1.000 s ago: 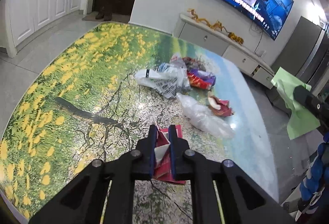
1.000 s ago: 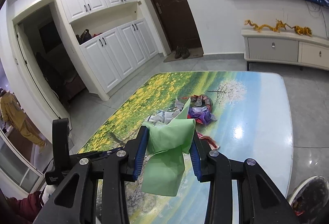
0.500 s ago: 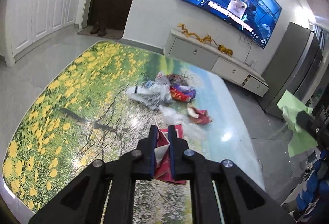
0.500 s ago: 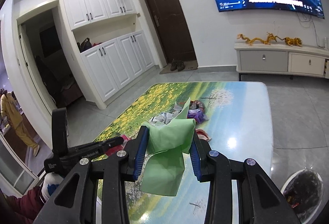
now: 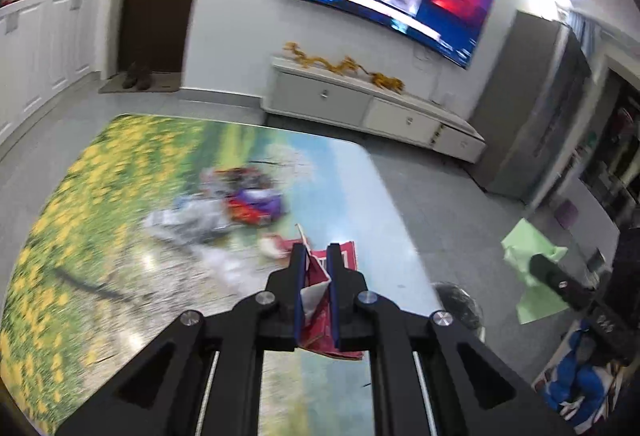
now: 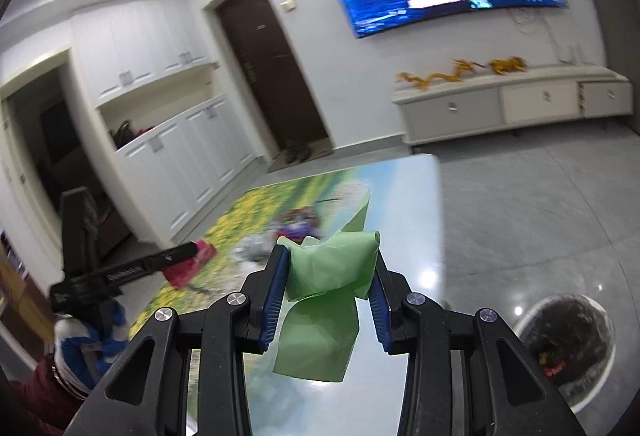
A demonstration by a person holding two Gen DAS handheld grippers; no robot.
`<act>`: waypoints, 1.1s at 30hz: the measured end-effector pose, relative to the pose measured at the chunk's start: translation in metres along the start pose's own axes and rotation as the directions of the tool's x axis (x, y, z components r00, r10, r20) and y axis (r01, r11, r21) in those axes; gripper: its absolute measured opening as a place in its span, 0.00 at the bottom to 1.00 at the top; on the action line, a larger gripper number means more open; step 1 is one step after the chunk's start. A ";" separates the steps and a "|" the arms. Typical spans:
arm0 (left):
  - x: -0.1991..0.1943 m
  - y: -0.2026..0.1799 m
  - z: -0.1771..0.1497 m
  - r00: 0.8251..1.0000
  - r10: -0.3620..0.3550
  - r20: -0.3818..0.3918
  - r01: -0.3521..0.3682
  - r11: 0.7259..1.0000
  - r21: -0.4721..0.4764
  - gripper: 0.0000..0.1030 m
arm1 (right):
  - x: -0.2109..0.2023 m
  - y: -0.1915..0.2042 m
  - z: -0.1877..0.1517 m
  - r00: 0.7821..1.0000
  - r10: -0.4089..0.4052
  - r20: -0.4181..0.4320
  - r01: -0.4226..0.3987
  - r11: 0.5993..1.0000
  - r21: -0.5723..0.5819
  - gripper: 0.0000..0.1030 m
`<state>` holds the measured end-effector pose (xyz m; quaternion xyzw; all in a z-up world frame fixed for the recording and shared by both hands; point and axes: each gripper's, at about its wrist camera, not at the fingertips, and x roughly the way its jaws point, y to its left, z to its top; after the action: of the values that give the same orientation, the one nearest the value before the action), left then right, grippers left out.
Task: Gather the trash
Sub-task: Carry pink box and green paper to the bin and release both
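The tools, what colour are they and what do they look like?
Both tools, left and right, are black, angular frames with silver round bolts. Blue ribbed pads line the insides of their fingers. White lettering, too blurred to read, runs along the left tool's side. No cables show.

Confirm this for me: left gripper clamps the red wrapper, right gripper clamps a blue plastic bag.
Not quite. The left gripper does clamp the red wrapper, but the plastic bag in the right gripper is green, not blue, as the right wrist view shows.
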<state>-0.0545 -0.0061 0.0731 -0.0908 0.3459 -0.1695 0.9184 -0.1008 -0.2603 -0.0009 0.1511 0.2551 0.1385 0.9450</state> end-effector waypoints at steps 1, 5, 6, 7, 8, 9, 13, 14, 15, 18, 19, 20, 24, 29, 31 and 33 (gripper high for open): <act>0.010 -0.015 0.005 1.000 -0.022 -0.017 0.022 1.000 0.023 0.09 | -0.002 -0.012 -0.001 1.000 -0.021 0.004 0.021 1.000 0.018 0.37; 0.047 -0.070 0.013 0.992 -0.095 -0.079 0.103 0.990 0.100 0.09 | -0.011 -0.060 -0.003 0.993 -0.117 0.014 0.116 0.989 0.088 0.37; 0.058 -0.086 0.013 0.988 -0.114 -0.099 0.126 0.985 0.121 0.09 | -0.015 -0.078 -0.005 0.988 -0.151 0.013 0.149 0.982 0.115 0.37; 0.070 -0.103 0.013 0.983 -0.135 -0.123 0.152 0.978 0.142 0.09 | -0.017 -0.091 -0.007 0.985 -0.175 0.009 0.172 0.976 0.137 0.38; 0.081 -0.118 0.012 0.978 -0.151 -0.144 0.173 0.972 0.158 0.09 | -0.019 -0.107 -0.009 0.980 -0.199 0.003 0.196 0.967 0.162 0.38; 0.096 -0.136 0.011 0.970 -0.169 -0.173 0.200 0.964 0.177 0.09 | -0.020 -0.117 -0.011 0.976 -0.217 -0.004 0.214 0.960 0.181 0.38; 0.142 -0.195 0.000 0.941 -0.210 -0.265 0.274 0.933 0.234 0.09 | -0.019 -0.172 -0.024 0.954 -0.294 -0.063 0.300 0.917 0.263 0.39; 0.152 -0.207 -0.004 0.934 -0.217 -0.284 0.290 0.925 0.245 0.09 | -0.018 -0.181 -0.027 0.949 -0.306 -0.076 0.315 0.908 0.275 0.39; 0.162 -0.219 -0.008 0.926 -0.224 -0.304 0.305 0.917 0.256 0.09 | -0.016 -0.191 -0.030 0.943 -0.320 -0.093 0.333 0.898 0.288 0.39; 0.193 -0.256 -0.021 0.899 -0.240 -0.367 0.353 0.892 0.281 0.09 | -0.012 -0.221 -0.040 0.926 -0.351 -0.136 0.376 0.869 0.321 0.41; 0.206 -0.268 -0.026 0.886 -0.247 -0.392 0.372 0.884 0.283 0.09 | -0.011 -0.228 -0.043 0.922 -0.358 -0.147 0.387 0.861 0.328 0.42; 0.216 -0.278 -0.030 0.876 -0.253 -0.411 0.386 0.878 0.283 0.10 | -0.008 -0.237 -0.045 0.916 -0.367 -0.163 0.401 0.852 0.337 0.42; 0.245 -0.310 -0.042 0.846 -0.272 -0.459 0.427 0.862 0.275 0.12 | -0.004 -0.260 -0.053 0.900 -0.389 -0.197 0.436 0.826 0.358 0.49; 0.265 -0.331 -0.052 0.813 -0.296 -0.502 0.465 0.849 0.251 0.41 | -0.006 -0.273 -0.061 0.881 -0.420 -0.220 0.473 0.800 0.368 0.57; 0.269 -0.340 -0.057 0.808 -0.300 -0.507 0.470 0.847 0.249 0.42 | -0.009 -0.278 -0.063 0.875 -0.430 -0.223 0.484 0.791 0.373 0.58; 0.271 -0.340 -0.058 0.809 -0.295 -0.509 0.467 0.848 0.252 0.42 | -0.011 -0.281 -0.064 0.871 -0.436 -0.227 0.491 0.787 0.373 0.58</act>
<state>0.0129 -0.4252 -0.0375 0.0545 0.4858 -0.4310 0.7585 -0.0919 -0.5075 -0.1488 0.2737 0.3685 -0.1466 0.8763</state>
